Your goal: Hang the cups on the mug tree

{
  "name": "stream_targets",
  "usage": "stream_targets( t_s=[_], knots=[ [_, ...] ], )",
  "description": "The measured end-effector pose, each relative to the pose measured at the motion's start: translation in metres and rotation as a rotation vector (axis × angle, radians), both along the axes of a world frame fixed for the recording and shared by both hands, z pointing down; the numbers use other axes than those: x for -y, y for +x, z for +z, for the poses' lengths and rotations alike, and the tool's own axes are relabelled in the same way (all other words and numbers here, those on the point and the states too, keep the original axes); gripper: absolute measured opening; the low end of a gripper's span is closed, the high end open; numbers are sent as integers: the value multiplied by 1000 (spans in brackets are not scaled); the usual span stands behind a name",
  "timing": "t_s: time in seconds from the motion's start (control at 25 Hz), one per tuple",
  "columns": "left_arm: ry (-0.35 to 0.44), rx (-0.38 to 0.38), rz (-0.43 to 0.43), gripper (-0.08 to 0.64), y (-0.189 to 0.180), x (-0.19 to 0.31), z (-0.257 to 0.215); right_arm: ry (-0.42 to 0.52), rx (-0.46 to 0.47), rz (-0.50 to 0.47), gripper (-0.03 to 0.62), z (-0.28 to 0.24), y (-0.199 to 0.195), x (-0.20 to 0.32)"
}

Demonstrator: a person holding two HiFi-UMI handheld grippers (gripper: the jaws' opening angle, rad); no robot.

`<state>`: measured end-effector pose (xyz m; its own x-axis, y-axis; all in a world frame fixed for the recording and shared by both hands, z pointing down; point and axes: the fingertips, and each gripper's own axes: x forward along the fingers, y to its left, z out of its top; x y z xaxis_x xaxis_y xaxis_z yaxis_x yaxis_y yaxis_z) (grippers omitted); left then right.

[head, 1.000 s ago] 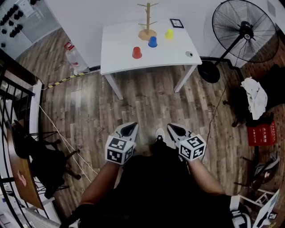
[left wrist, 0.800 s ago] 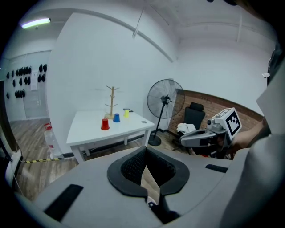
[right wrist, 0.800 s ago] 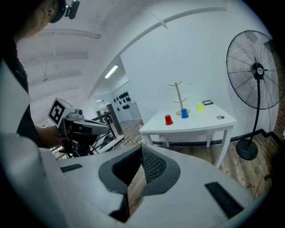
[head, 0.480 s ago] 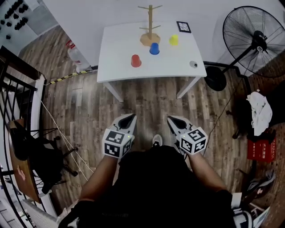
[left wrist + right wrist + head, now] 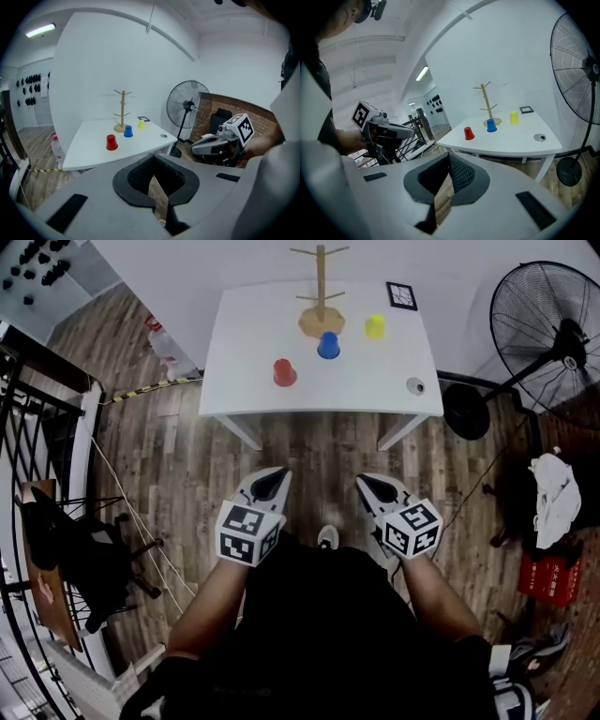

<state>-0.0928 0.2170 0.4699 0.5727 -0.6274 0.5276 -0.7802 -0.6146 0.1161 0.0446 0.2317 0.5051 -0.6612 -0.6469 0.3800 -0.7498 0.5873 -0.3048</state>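
Room: white table at 12 o'clock, wood floor, fan at 2.
Cups: red cup, blue cup, yellow cup by mug tree.
Grippers: left gripper, right gripper clenched, empty.

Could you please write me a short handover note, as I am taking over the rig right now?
Left gripper: shut, empty, over the floor short of the table.
Right gripper: shut, empty, beside the left one.
Things: mug tree at the table's far edge, nothing on its pegs. Blue cup by its base, yellow cup to the right of that, red cup nearer and to the left.
Done: no cup hung yet.
Left: step up to the table and hang all three cups.
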Motion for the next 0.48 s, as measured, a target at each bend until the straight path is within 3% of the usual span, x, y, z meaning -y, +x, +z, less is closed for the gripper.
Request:
stream_targets(
  t_s=[0.2, 0.48],
  knots=[
    [-47, -13, -32, 15, -2, 15, 12, -18, 4, 0, 6, 6, 5, 16],
    [-20, 1, -11, 15, 5, 48, 11, -16, 0, 5, 6, 8, 7, 41]
  ],
)
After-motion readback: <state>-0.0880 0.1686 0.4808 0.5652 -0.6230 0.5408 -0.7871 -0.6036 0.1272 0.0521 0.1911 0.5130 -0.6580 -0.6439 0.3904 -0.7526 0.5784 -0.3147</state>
